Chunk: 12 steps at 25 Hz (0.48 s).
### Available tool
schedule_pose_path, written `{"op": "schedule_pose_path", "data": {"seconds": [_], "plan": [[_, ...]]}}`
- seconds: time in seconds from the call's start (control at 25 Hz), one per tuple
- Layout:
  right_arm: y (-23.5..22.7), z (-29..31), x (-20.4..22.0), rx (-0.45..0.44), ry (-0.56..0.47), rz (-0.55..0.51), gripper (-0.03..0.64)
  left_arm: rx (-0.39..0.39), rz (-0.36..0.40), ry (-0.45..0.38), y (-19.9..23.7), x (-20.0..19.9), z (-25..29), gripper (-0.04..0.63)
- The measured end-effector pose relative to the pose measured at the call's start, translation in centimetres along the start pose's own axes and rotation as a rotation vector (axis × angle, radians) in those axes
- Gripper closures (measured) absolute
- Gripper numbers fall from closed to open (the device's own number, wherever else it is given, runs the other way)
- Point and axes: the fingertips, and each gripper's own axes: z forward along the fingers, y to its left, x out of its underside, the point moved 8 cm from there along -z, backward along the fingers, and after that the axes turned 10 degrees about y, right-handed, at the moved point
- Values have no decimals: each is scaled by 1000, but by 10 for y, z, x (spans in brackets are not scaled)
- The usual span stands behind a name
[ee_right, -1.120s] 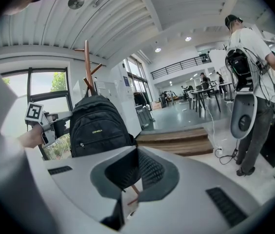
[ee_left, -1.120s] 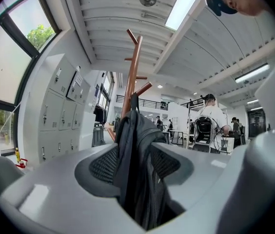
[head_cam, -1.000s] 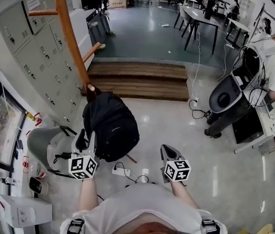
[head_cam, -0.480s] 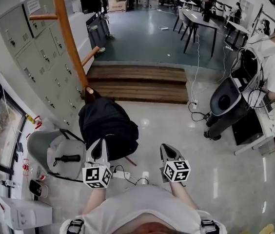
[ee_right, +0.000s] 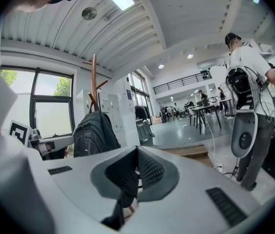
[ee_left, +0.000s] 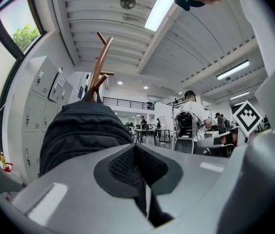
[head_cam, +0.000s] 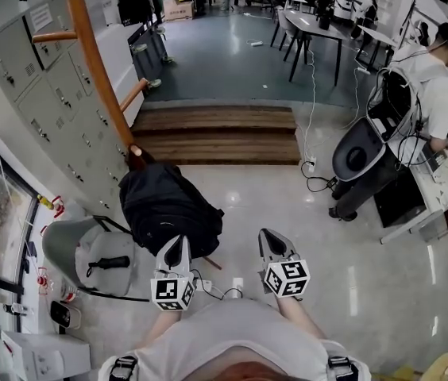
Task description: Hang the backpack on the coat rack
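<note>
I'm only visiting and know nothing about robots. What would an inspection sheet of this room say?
Surface: glossy pale floor.
Job's things: black backpack appears hung on a low peg of the wooden coat rack.
Clutter: grey object with black handle beside the backpack; white box.
Grippers: left gripper fingers have just been closing, now shut, nothing between; right gripper shut, empty.
Cables: power strip and cord on the floor; more cords by the steps.
Surroundings: grey lockers, wooden steps, person at a workstation.

Matt black cloth backpack (head_cam: 168,205), wooden coat rack (head_cam: 97,64), glossy floor (head_cam: 268,201), grey metal lockers (head_cam: 43,101)
</note>
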Motion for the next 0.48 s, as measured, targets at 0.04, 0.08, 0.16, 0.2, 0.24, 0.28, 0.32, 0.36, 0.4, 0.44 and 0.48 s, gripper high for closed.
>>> {"op": "schedule_pose_path", "data": {"seconds": [0.04,0.08,0.16,0.2,0.24,0.28,0.32,0.36,0.4,0.44,0.48], "plan": [[1,-1,-1,1,-4,-3,607,5,-12,10,-1,3,1,584],[1,-3,-3,3,-8,-6,607,13,-24,20,-3,6,2,584],[3,-5,-5,3,-18,-9,607,34,-39,30,-6,11,2,584],[3,-6,-6,1,-21,-10,607,45,-39,29,-8,12,1,584],[4,-6,-6,-1,-23,-10,607,53,-39,29,-9,14,1,584],[4,-6,-7,-3,-24,-11,607,58,-39,33,-10,16,1,584],[5,-6,-7,-4,-24,-12,607,59,-41,39,-11,17,0,584],[6,-6,-7,-6,-24,-14,609,60,-44,47,-12,19,0,584],[7,-5,-7,-8,-24,-15,607,61,-50,54,-12,21,0,584],[8,-5,-6,-11,-23,-16,607,61,-54,61,-12,23,1,584],[8,-5,-6,-13,-21,-16,607,61,-57,68,-13,24,1,584]]}}
